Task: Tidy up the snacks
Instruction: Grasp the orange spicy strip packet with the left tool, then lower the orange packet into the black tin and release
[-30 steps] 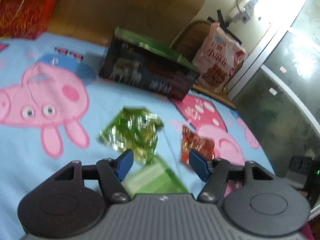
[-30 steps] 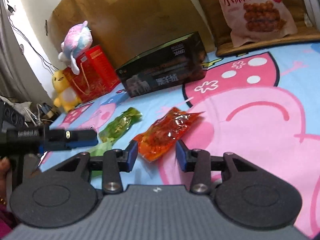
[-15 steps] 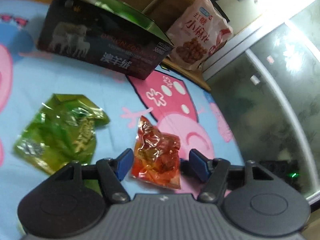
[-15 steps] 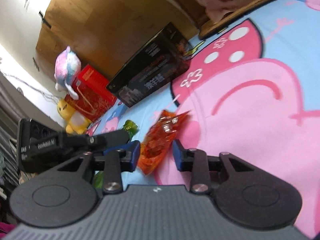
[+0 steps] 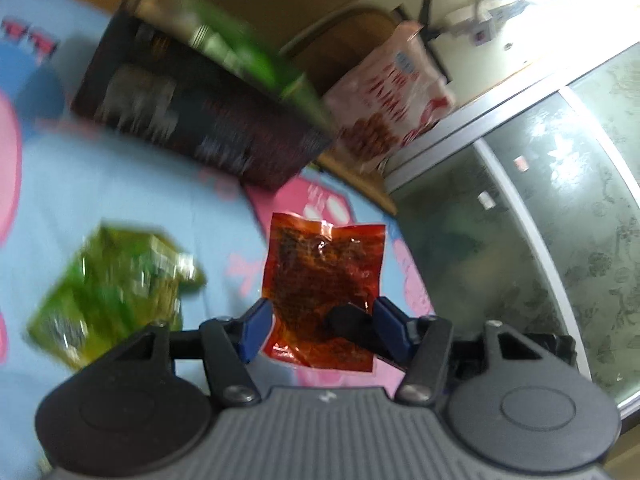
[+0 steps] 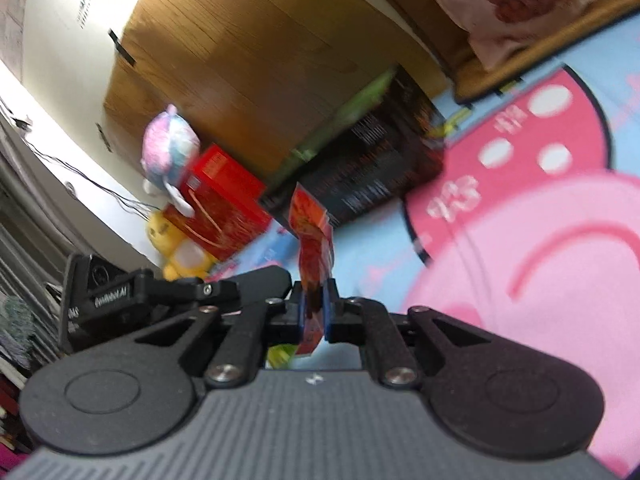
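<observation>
Holding the red snack packet point(image 6: 314, 240) pinched edge-on above the cartoon blanket point(image 6: 520, 280), my right gripper point(image 6: 313, 312) has it lifted. My left gripper point(image 5: 320, 322) is closing around its lower edge, pads apparently not yet pressing. Next, I judge, carry it toward the dark box point(image 5: 200, 120), leaving the green packet point(image 5: 116, 284) lying.

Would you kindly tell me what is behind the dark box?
Behind the dark box stand a wooden board and a pink snack bag; the box hides whatever lies at their base.
</observation>
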